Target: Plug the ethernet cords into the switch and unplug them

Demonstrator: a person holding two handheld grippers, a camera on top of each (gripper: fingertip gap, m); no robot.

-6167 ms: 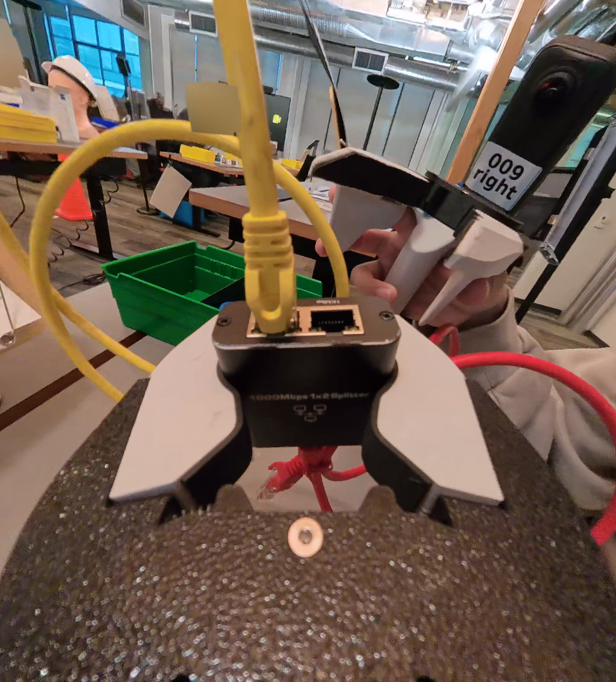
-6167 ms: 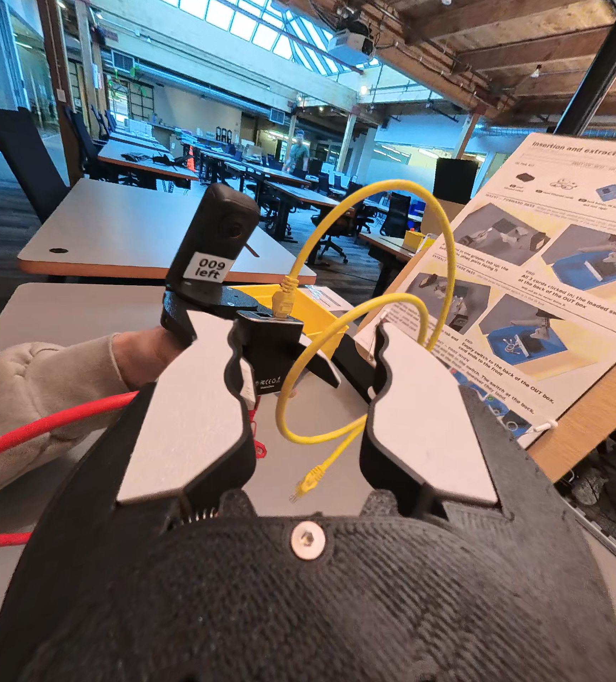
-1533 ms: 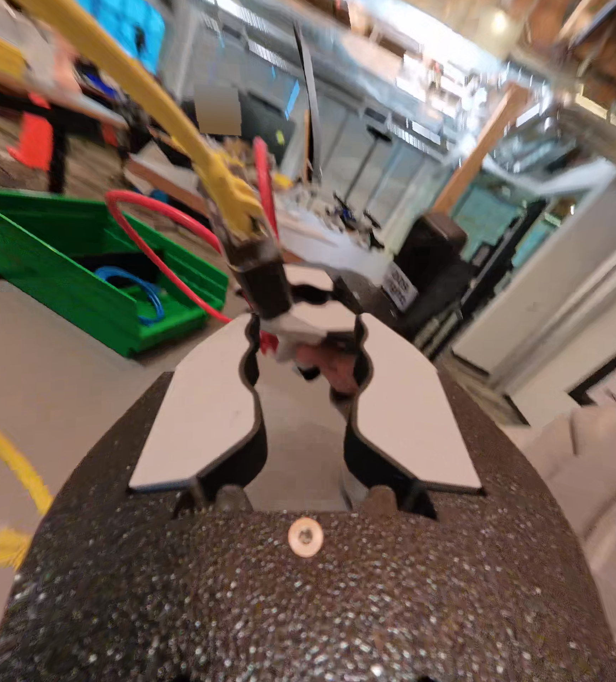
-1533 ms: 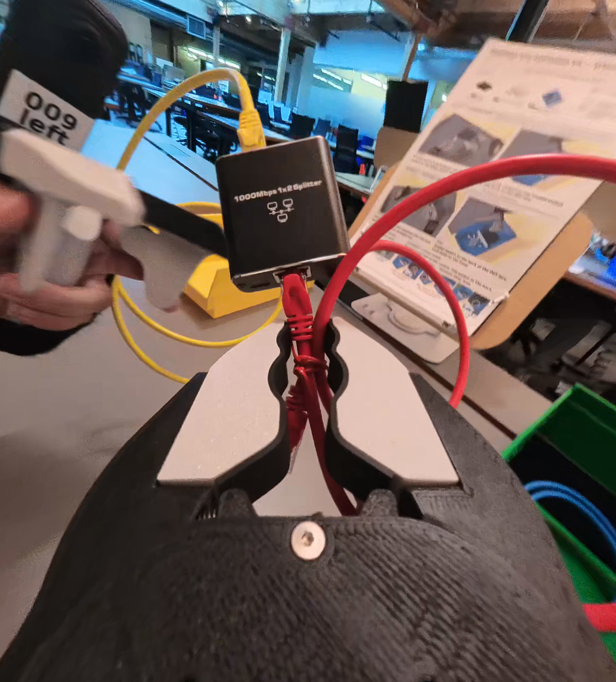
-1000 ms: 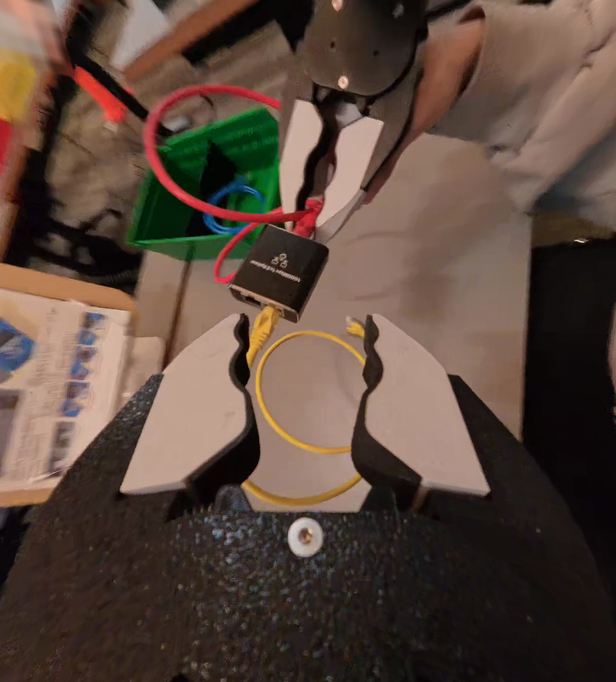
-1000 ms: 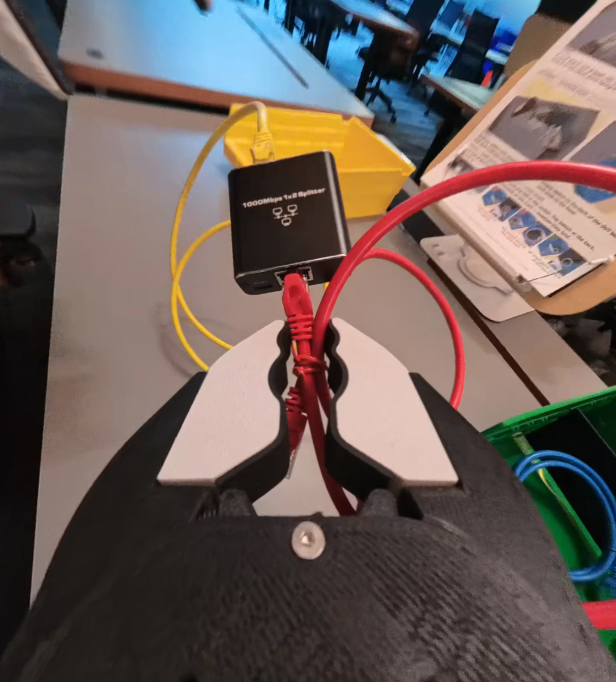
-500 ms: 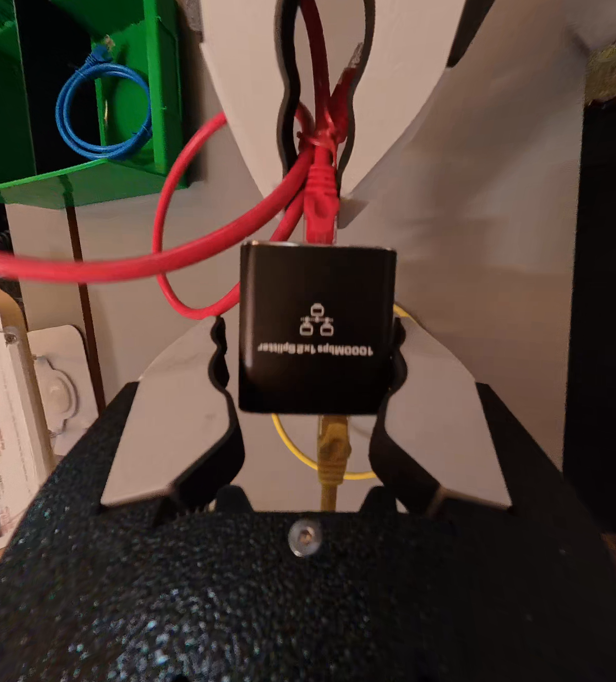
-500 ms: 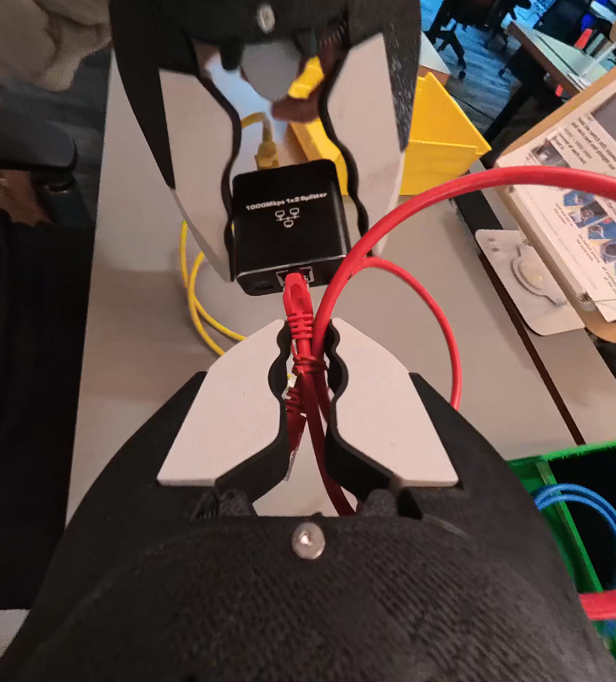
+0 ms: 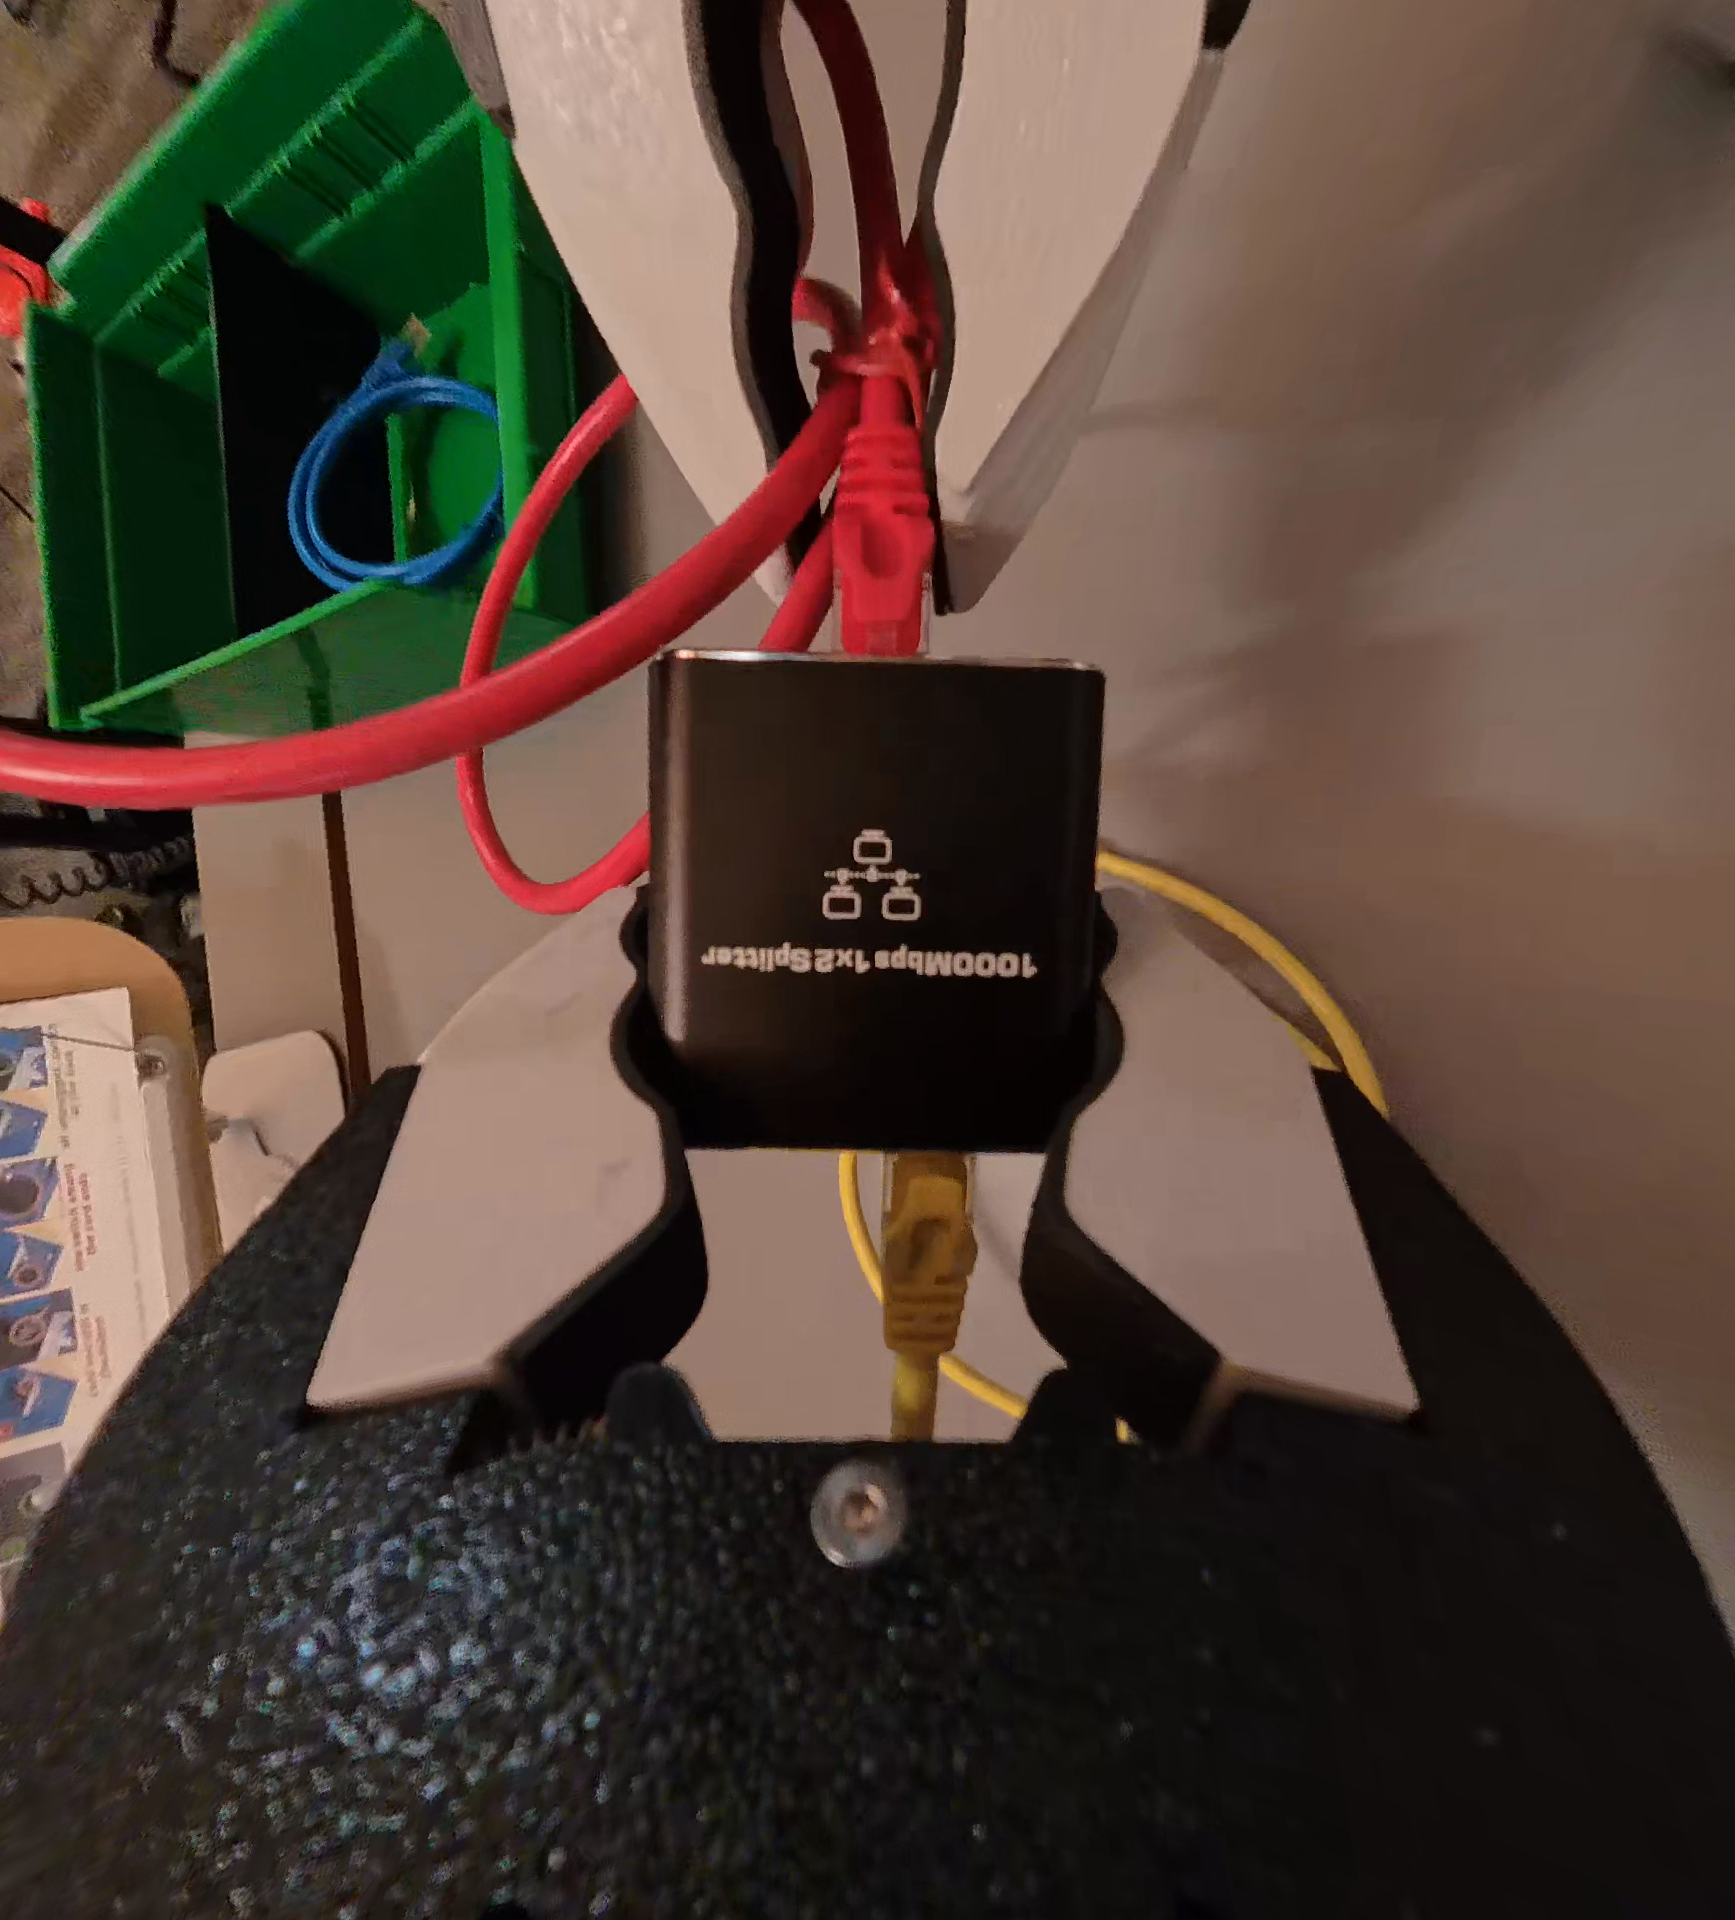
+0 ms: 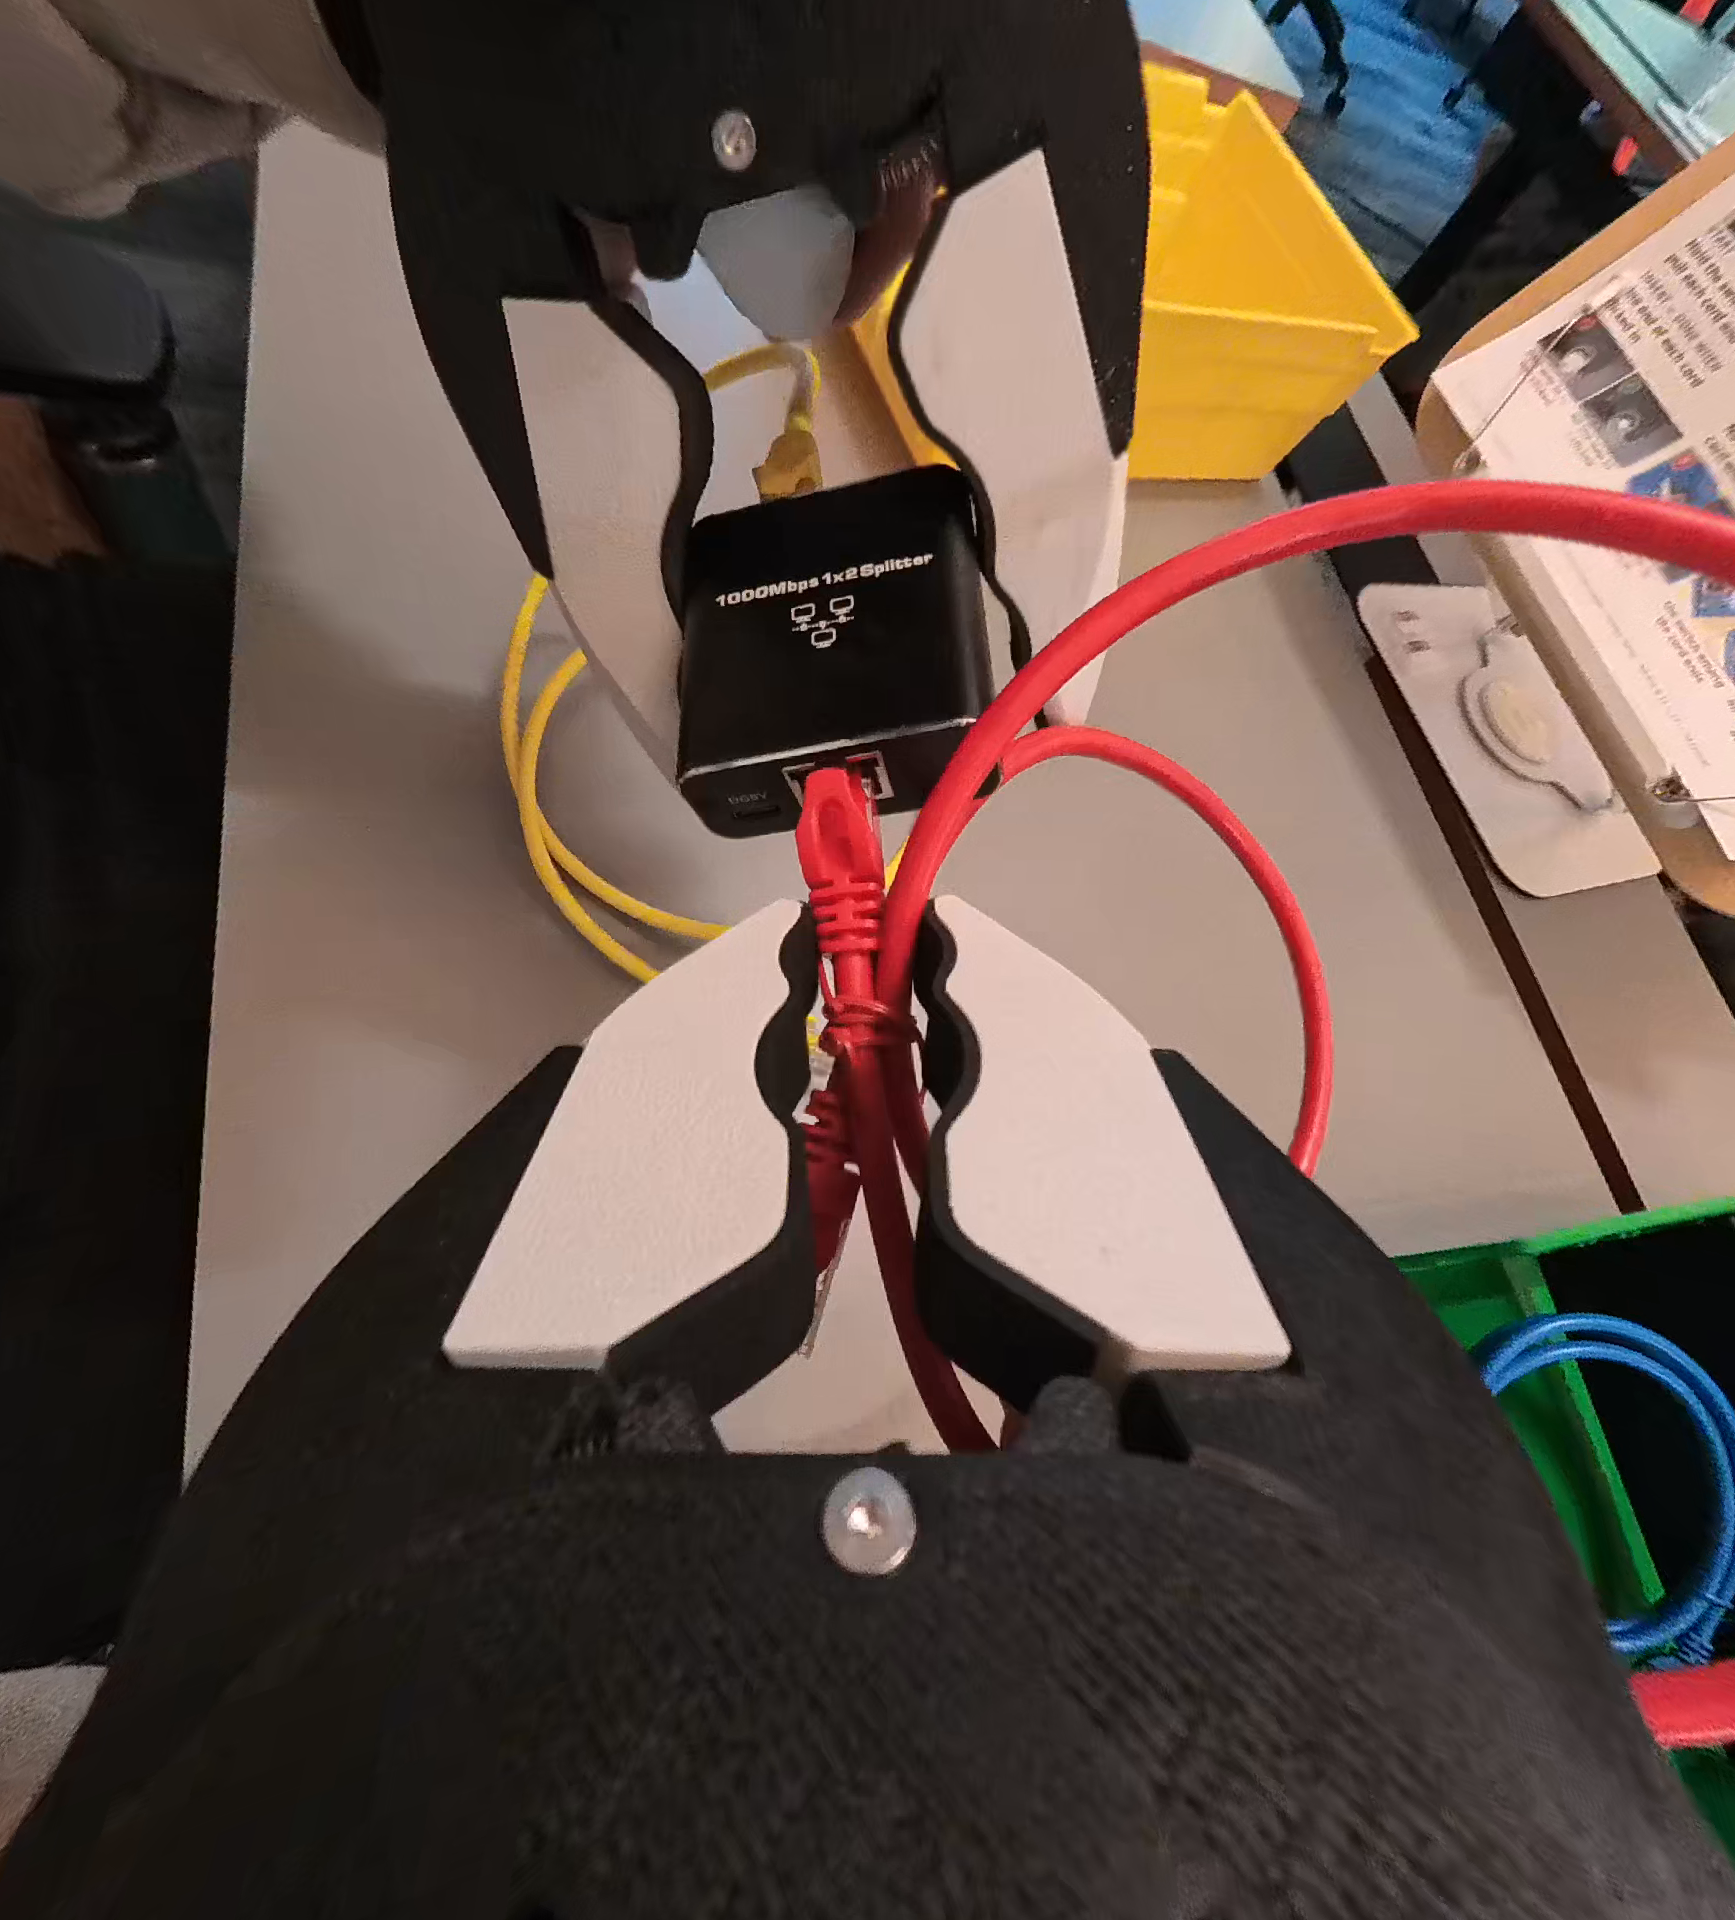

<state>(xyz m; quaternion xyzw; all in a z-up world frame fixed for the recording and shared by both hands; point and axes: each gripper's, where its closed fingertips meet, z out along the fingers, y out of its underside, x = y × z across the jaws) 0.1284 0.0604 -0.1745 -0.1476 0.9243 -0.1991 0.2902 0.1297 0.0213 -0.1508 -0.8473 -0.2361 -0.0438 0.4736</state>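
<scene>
Black switch (image 9: 873, 904) held above the table (image 10: 375, 727), clamped at its sides by left gripper (image 9: 868, 1023). Right gripper (image 10: 868, 997) pinches the red cord (image 10: 842, 862) just behind its seated plug. Yellow cord (image 9: 930, 1247) enters the switch's opposite face. Switch looks rigid and light, cords floppy; best gripped at the stiff boot.

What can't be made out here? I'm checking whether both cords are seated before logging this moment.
- Red cord latch: right wrist view, the plug's boot covers the port on the switch.
- Yellow cord seating: left wrist view, the switch's near edge hides the port.
- Second port beside it: hidden likewise.
- Red cord's far run: cut off by the picture edges.
- Blue cord ends: bin wall hides them.
</scene>
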